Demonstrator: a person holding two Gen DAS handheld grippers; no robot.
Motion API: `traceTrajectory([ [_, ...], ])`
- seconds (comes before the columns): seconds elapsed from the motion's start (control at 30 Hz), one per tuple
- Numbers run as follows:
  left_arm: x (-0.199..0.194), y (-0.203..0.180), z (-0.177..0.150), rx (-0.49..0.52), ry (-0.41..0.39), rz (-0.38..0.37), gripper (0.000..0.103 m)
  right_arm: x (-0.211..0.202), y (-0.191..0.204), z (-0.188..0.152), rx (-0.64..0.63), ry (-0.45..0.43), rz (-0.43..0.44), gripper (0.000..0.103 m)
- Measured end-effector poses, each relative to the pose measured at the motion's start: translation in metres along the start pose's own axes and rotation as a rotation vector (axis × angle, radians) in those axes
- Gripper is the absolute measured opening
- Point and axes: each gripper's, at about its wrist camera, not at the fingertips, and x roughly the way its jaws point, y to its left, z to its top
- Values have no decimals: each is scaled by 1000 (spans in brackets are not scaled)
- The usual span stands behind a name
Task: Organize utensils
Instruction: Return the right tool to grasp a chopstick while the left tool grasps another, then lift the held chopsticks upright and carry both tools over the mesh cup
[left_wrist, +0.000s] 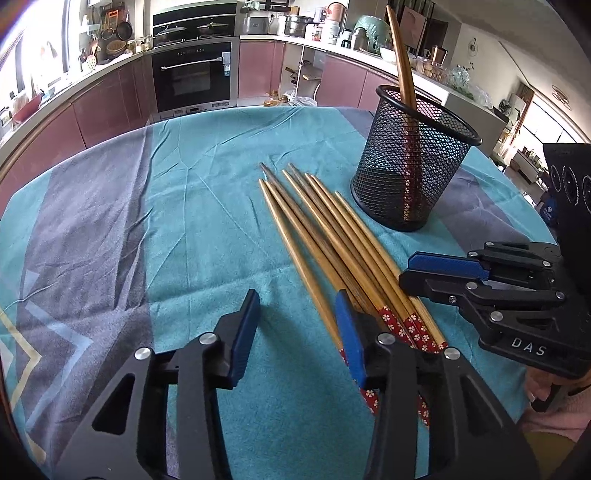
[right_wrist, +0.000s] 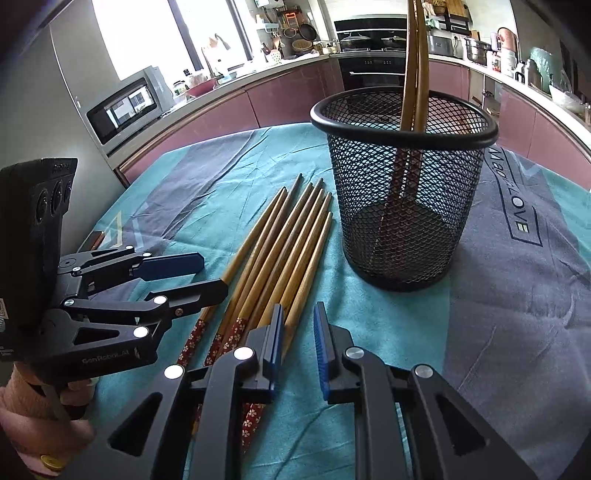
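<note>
You had two chopsticks (right_wrist: 413, 74) in the mesh cup (right_wrist: 402, 206), seven chopsticks (left_wrist: 332, 236) lay beside it; both hand-held grippers part-open, empty.

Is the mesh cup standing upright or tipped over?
Upright. The mesh cup stands on its base on the tablecloth, rim on top, with two chopsticks leaning inside it.
</note>
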Motion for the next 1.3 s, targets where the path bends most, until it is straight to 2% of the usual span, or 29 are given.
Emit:
traceTrajectory([
  [0.3, 9, -3, 11, 2, 12, 14, 30, 7, -3, 4, 10, 1, -20, 15],
  [0.4, 11, -3, 13, -7, 16, 11, 23, 8, -3, 4, 14, -3, -24, 14],
  [0.47, 12, -1, 13, -21, 19, 0, 13, 8, -5, 4, 26, -4, -17, 11],
  [0.83, 1, 7, 6, -95, -3, -28, 8, -4, -19, 2, 92, -22, 40, 6],
  [1.0, -12, 3, 5, -67, -21, -63, 8, -14, -15, 5, 50, -41, 77, 6],
  [1.3, 0, -5, 2, -15, 31, -79, 8, -6, -9, 5, -7, 13, 78, 6],
])
